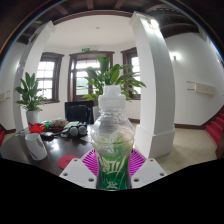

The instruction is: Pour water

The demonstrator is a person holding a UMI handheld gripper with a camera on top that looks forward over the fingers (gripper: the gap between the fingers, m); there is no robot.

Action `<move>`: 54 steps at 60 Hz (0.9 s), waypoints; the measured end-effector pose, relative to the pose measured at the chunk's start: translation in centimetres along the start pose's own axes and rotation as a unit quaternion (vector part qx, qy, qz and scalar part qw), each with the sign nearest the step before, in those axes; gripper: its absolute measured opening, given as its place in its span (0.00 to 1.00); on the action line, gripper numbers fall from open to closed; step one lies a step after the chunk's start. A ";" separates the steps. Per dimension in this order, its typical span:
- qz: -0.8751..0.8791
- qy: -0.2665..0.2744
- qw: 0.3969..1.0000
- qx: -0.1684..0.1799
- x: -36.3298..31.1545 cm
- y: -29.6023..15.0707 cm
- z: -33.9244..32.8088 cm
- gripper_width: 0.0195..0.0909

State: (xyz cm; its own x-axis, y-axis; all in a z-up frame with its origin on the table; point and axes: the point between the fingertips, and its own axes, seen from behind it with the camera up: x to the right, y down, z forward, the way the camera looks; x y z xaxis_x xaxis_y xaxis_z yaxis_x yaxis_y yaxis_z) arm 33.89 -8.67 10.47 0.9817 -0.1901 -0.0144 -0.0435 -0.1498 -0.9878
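1. The gripper [112,170] has its pink-padded fingers [92,161] pinching a clear plastic water bottle with a green label [111,140], upright between them.
2. No receiving cup is visible; I would find one first, then tilt slowly.
3. At 9 o'clock, a cluttered desk [45,140]; at 12, a potted plant [108,78].

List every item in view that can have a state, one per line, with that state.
gripper: shut on the bottle, a pad at each side.
bottle: upright, held between the fingers, clear, green label low down; cap not discernible.
potted plant: upright, behind the bottle.
headphones: lying on the desk.
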 end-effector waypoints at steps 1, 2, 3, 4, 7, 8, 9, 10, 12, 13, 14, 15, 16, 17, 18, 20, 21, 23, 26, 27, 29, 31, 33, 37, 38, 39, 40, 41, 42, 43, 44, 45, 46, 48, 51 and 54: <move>-0.002 -0.001 1.000 0.002 0.0 0.0 0.0 0.15; -0.006 -0.002 1.000 0.003 -0.1 0.0 0.0 0.10; -0.008 0.002 1.000 0.005 0.0 0.1 0.0 0.10; -0.009 0.003 1.000 0.006 -0.1 0.1 0.0 0.10; -0.016 0.003 1.000 0.004 -0.4 0.1 0.1 0.10; -0.019 0.002 1.000 0.003 -0.5 0.0 0.1 0.10; -0.022 0.002 1.000 0.001 -0.5 0.1 0.2 0.10; -0.024 0.004 1.000 0.000 -0.5 0.0 0.2 0.10; -0.032 0.008 0.999 -0.002 -0.4 0.0 0.3 0.10; -0.038 0.009 0.999 -0.003 -0.4 0.0 0.3 0.10; -0.045 0.009 0.999 -0.004 -0.4 -0.1 0.3 0.09; -0.052 0.010 0.999 -0.005 -0.4 -0.1 0.3 0.09; -0.060 0.012 0.998 -0.005 -0.5 -0.3 0.4 0.09; -0.067 0.016 0.998 -0.003 -0.8 -0.3 0.6 0.09; -0.075 0.017 0.997 -0.001 -1.0 -0.5 0.5 0.10; -0.100 0.017 0.995 -0.002 -1.4 -1.1 0.7 0.09; -0.116 0.017 0.993 -0.002 -1.6 -1.4 0.8 0.09; -0.155 0.020 0.988 -0.002 -2.0 -2.2 1.2 0.10; -0.220 0.020 0.975 0.001 -3.3 -3.1 1.5 0.10; -0.241 0.017 0.970 0.004 -4.0 -3.5 1.6 0.10; -0.283 0.013 0.959 0.007 -5.3 -4.1 2.0 0.09; -0.326 0.010 0.945 0.011 -6.1 -4.8 2.7 0.10; -0.370 0.010 0.929 0.013 -7.7 -5.1 3.2 0.10; -0.459 0.008 0.888 0.018 -10.5 -5.9 4.4 0.10; -0.480 0.007 0.877 0.020 -11.2 -6.1 4.6 0.10; -0.500 0.006 0.866 0.024 -11.9 -6.3 4.9 0.10; -0.518 -0.001 0.855 0.030 -11.5 -6.7 5.1 0.10; -0.537 0.004 0.843 0.031 -12.6 -6.4 5.4 0.10; -0.556 0.005 0.830 0.032 -13.3 -6.5 5.6 0.10; -0.574 0.004 0.818 0.035 -13.9 -6.5 5.8 0.10; -0.592 0.004 0.805 0.037 -14.5 -6.6 6.0 0.10; -0.609 0.004 0.792 0.040 -15.1 -6.7 6.3 0.10; -0.626 0.004 0.779 0.043 -15.7 -6.7 6.5 0.10; -0.655 0.000 0.754 0.051 -16.5 -6.9 7.1 0.10; -0.697 -0.001 0.715 0.053 -18.2 -6.8 7.5 0.12; -0.730 -0.005 0.681 0.049 -19.0 -6.4 8.3 0.12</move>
State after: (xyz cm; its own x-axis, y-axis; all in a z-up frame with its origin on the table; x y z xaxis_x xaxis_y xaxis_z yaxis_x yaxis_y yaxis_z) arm 17.06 3.93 15.75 -0.0342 0.0994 0.9945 0.9934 -0.1059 0.0447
